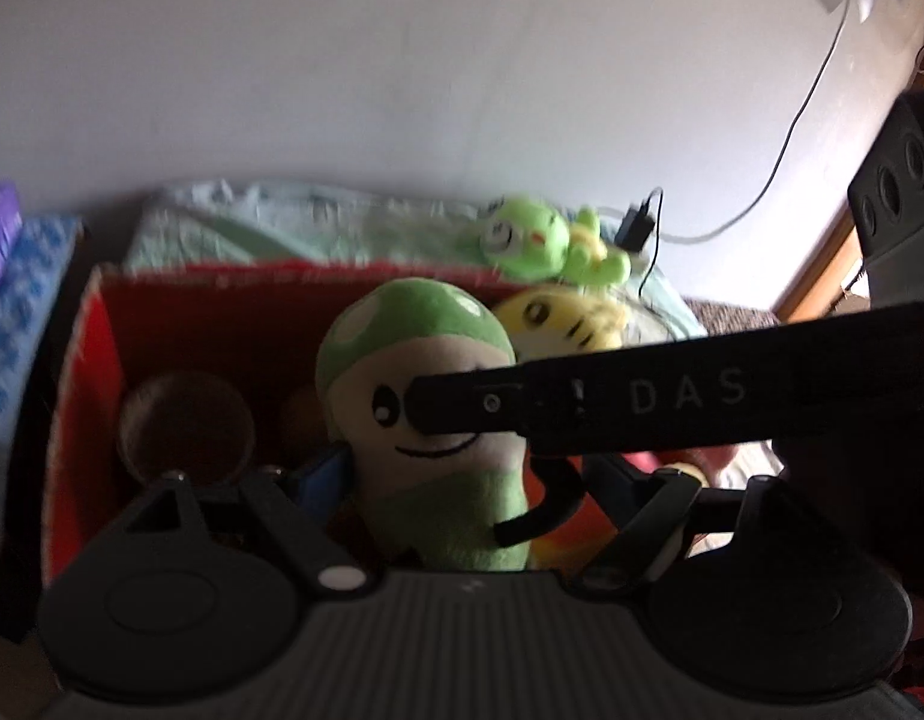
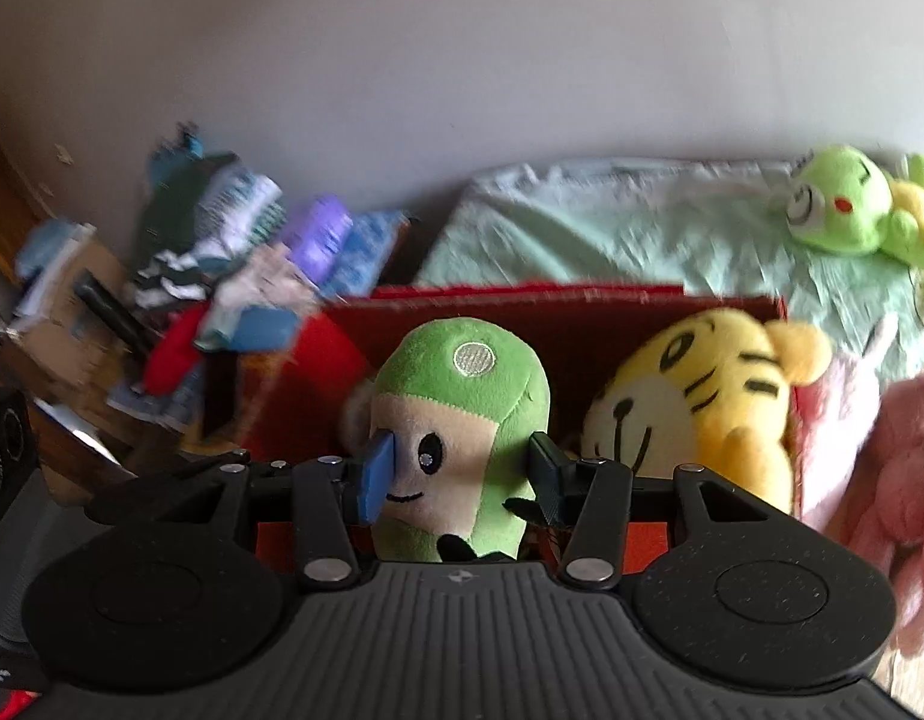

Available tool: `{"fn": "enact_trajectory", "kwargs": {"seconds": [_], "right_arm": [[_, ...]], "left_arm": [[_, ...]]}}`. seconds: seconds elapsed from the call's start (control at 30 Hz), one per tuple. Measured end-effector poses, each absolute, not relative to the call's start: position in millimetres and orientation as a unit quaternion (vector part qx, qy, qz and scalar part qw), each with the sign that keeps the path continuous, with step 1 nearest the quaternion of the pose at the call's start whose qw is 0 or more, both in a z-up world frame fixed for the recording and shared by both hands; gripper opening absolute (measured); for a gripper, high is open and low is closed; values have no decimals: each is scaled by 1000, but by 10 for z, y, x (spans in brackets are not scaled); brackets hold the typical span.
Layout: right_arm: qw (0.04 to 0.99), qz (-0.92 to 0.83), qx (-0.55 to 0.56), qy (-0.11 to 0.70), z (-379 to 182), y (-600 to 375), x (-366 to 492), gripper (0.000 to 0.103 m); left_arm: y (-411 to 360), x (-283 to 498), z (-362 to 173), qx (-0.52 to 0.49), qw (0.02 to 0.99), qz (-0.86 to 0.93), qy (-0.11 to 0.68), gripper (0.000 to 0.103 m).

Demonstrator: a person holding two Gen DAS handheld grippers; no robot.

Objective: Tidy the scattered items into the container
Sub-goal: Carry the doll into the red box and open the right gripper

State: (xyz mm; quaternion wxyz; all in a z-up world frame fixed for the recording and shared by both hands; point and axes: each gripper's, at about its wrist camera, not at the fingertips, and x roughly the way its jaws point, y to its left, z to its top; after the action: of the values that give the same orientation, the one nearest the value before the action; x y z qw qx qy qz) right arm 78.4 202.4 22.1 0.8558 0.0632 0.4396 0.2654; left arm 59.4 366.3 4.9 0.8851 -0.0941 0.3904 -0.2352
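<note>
A green-capped mushroom plush (image 2: 462, 408) with a smiling face is upright in front of the open red box (image 2: 582, 324). My right gripper (image 2: 462, 480) is shut on it, the blue pad (image 2: 375, 480) pressing its cheek. In the left wrist view that gripper's black finger (image 1: 582, 402) crosses from the right onto the plush (image 1: 426, 360). My left gripper (image 1: 474, 477) stands wide around the same plush, its right finger apart from it. A yellow tiger plush (image 2: 702, 408) leans at the box's right side, just behind the mushroom. A green frog plush (image 2: 840, 204) lies on the mint sheet.
Inside the red box (image 1: 162, 324) sits a dark round object (image 1: 186, 426). A pink plush (image 2: 900, 480) lies to the right of the box. Piled clothes and bottles (image 2: 234, 264) crowd the left. A charger with its cable (image 1: 639, 222) rests on the bed by the wall.
</note>
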Motion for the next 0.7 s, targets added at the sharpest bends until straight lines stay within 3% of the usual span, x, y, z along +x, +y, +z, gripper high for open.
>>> {"fn": "enact_trajectory", "kwargs": {"seconds": [0.37, 0.7], "right_arm": [[830, 213, 36, 514, -74, 2289, 1026, 52], [827, 213, 41, 518, -67, 2318, 1039, 58]], "left_arm": [[3773, 815, -355, -126, 838, -236, 476, 82], [3878, 795, -347, -130, 834, -244, 477, 84]]}}
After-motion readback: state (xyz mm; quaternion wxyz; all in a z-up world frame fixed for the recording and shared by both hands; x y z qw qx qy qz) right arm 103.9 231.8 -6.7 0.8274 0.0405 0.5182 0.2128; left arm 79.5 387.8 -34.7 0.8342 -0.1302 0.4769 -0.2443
